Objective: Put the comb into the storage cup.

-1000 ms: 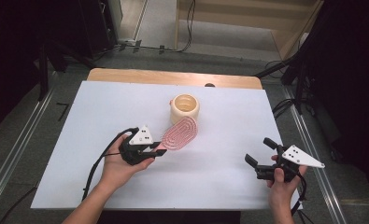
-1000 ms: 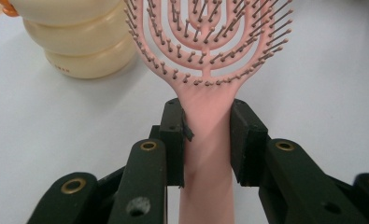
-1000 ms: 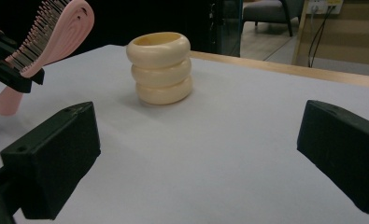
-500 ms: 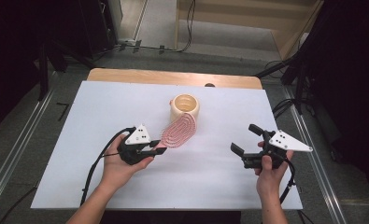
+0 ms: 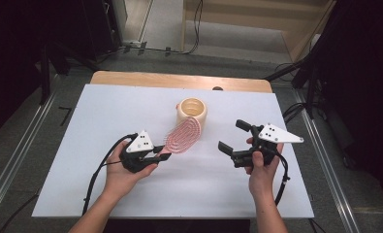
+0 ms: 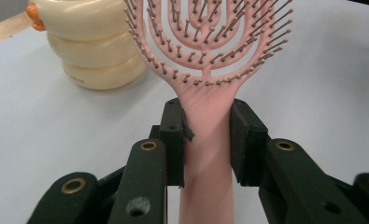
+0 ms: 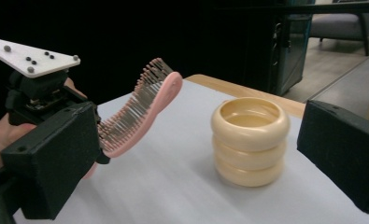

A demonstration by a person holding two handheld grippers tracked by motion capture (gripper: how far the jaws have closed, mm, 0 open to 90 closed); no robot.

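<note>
A pink hairbrush (image 5: 183, 136) is held above the white table, its bristled head tilted up toward a cream ribbed cup (image 5: 191, 112). My left gripper (image 5: 159, 157) is shut on the brush handle (image 6: 206, 135), one jaw on each side. The cup (image 7: 250, 140) stands upright and looks like three stacked rings; an orange bit shows at its rim (image 6: 35, 16). My right gripper (image 5: 233, 137) is open and holds nothing, to the right of the cup. In the right gripper view the brush (image 7: 140, 107) and the left gripper's grey plate (image 7: 30, 56) lie to the left of the cup.
The white table top (image 5: 106, 111) has a wooden strip (image 5: 179, 80) along its far edge. Metal rails (image 5: 14, 155) run down both sides of the table. Black cables (image 5: 94, 179) trail from each gripper toward the near edge.
My right gripper has moved left and away from the near edge, closer to the cup. The left gripper and the brush have shifted slightly left and toward me.
</note>
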